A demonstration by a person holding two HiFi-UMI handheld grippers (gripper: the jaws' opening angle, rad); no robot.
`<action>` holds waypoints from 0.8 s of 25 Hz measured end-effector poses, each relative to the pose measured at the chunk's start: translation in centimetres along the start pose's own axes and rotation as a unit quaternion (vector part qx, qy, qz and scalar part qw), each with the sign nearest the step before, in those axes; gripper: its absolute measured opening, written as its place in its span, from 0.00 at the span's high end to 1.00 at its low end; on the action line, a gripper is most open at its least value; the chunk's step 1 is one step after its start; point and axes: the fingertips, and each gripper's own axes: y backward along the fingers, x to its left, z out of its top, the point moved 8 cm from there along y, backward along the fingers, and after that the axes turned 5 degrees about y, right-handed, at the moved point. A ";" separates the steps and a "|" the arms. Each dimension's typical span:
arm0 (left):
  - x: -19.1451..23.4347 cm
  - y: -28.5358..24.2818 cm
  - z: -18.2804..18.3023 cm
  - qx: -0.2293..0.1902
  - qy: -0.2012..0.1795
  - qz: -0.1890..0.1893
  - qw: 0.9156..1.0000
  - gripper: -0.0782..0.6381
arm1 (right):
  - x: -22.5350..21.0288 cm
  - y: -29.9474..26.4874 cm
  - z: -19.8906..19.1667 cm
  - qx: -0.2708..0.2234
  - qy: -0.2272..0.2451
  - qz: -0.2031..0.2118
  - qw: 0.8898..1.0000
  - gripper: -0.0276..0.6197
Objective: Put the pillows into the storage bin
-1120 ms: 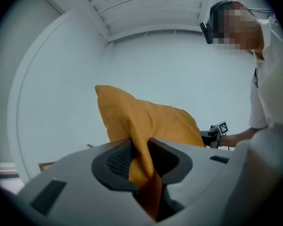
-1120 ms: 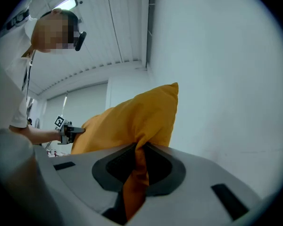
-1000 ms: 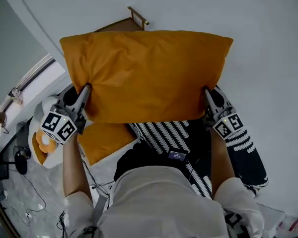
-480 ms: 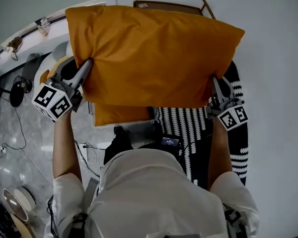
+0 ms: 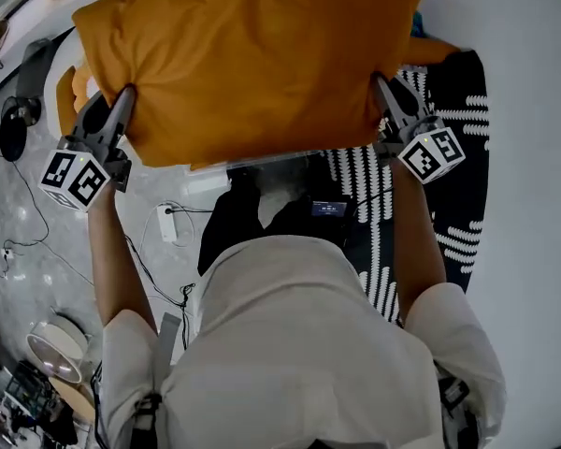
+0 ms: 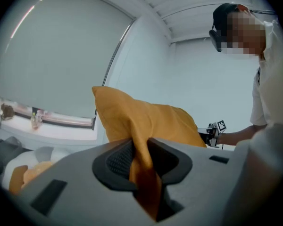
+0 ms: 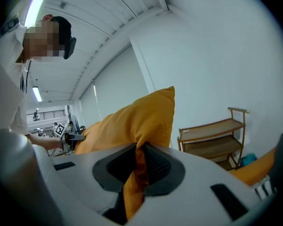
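We see no bin plainly. Only a pale, clear edge [image 5: 262,161] shows beside the left border of the striped rug [image 5: 453,157], directly under the orange pillow [image 5: 252,59]. We cannot tell whether that edge is a container's rim, because the pillow hides whatever lies behind it.

The orange pillow hangs in the air, clear of the floor. Its right end is over the striped rug and its left end reaches out past the rug's left border. The left gripper [image 5: 123,99] pinches the pillow's lower left corner. In the left gripper view, a fold of orange cloth is squeezed tight between the two ribbed pads. The right gripper [image 5: 381,86] is clamped the same way on the lower right corner, above the rug, with cloth bunched between its jaws. The pillow stretches between the two grippers.

A second orange cushion [image 5: 432,50] lies at the rug's far edge, and a wooden shelf [image 7: 216,138] stands just beyond the rug.
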 end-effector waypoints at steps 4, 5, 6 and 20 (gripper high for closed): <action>4.1 -0.3 -6.3 0.039 0.056 0.012 0.998 0.75 | 0.7 -2.8 -5.7 0.054 -0.040 -0.008 0.998 0.86; 4.9 -0.5 -7.9 0.050 0.068 0.013 0.996 0.75 | 0.6 -3.2 -7.2 0.065 -0.048 -0.010 0.997 0.86; 5.5 -0.9 -9.4 0.060 0.078 0.015 0.995 0.75 | 0.3 -3.6 -8.9 0.074 -0.058 -0.011 0.996 0.86; 13.5 -7.4 -35.0 0.195 0.204 0.088 0.955 0.76 | -5.6 -8.7 -35.4 0.210 -0.165 0.001 0.964 0.87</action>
